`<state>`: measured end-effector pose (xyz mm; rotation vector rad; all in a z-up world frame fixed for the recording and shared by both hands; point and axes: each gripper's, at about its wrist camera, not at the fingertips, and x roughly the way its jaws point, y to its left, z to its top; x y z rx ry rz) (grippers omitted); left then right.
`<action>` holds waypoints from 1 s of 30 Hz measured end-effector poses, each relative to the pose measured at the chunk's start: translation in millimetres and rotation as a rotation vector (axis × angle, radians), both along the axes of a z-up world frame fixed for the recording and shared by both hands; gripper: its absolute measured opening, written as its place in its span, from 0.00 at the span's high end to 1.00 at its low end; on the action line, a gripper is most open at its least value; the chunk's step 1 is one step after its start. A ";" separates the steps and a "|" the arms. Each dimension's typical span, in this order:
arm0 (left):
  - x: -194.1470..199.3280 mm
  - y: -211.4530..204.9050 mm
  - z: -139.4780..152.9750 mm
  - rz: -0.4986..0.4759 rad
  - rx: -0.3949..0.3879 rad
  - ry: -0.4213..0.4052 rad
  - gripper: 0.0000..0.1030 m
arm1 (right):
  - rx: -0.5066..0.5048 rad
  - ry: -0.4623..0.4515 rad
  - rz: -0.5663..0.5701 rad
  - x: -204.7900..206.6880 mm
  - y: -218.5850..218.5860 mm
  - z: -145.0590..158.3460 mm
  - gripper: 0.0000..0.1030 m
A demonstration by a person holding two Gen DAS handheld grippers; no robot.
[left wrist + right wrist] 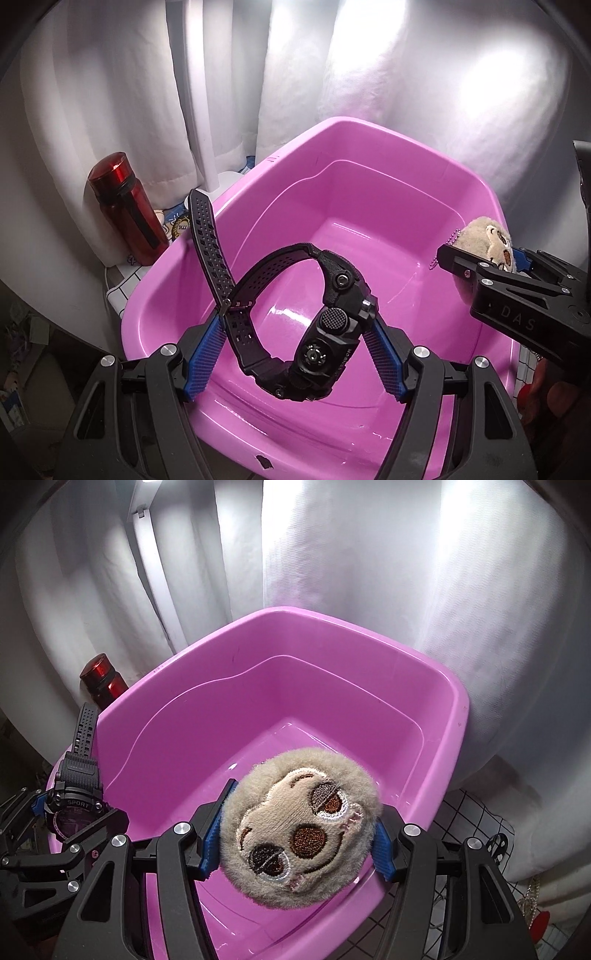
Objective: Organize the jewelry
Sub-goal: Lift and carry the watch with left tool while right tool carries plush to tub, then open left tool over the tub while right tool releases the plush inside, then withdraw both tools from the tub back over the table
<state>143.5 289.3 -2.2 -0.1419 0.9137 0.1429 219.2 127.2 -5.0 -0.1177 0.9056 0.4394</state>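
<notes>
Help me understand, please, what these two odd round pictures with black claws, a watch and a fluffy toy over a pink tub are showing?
Each picture comes from a fisheye camera on a handheld two-finger gripper, looking along its fingers. A person holds one in each hand; there is no robot arm. The left gripper clamps a black sport watch. The right gripper squeezes a plush keychain toy. Both hang over a pink plastic tub, whose inside looks bare. A red bottle stands behind the tub, before white curtains.

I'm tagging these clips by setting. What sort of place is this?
Probably a home corner set up for recording: white curtains hang behind a pink tub, a red bottle stands beside it, and a grid-patterned cloth covers the surface.
</notes>
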 end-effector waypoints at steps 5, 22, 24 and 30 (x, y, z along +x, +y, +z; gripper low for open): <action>1.1 0.7 -3.4 -0.001 -0.001 0.006 0.32 | -0.010 -0.006 -0.005 0.6 3.3 0.1 0.41; 0.4 5.0 -6.5 0.006 -0.008 0.041 0.28 | -0.089 -0.044 -0.032 0.1 9.9 6.4 0.29; -1.5 5.1 -2.5 0.004 -0.015 0.023 0.27 | -0.086 -0.050 -0.038 -0.6 7.6 7.8 0.29; -7.0 1.4 10.6 0.006 0.021 -0.028 0.22 | -0.071 -0.067 -0.055 -5.9 0.1 13.5 0.29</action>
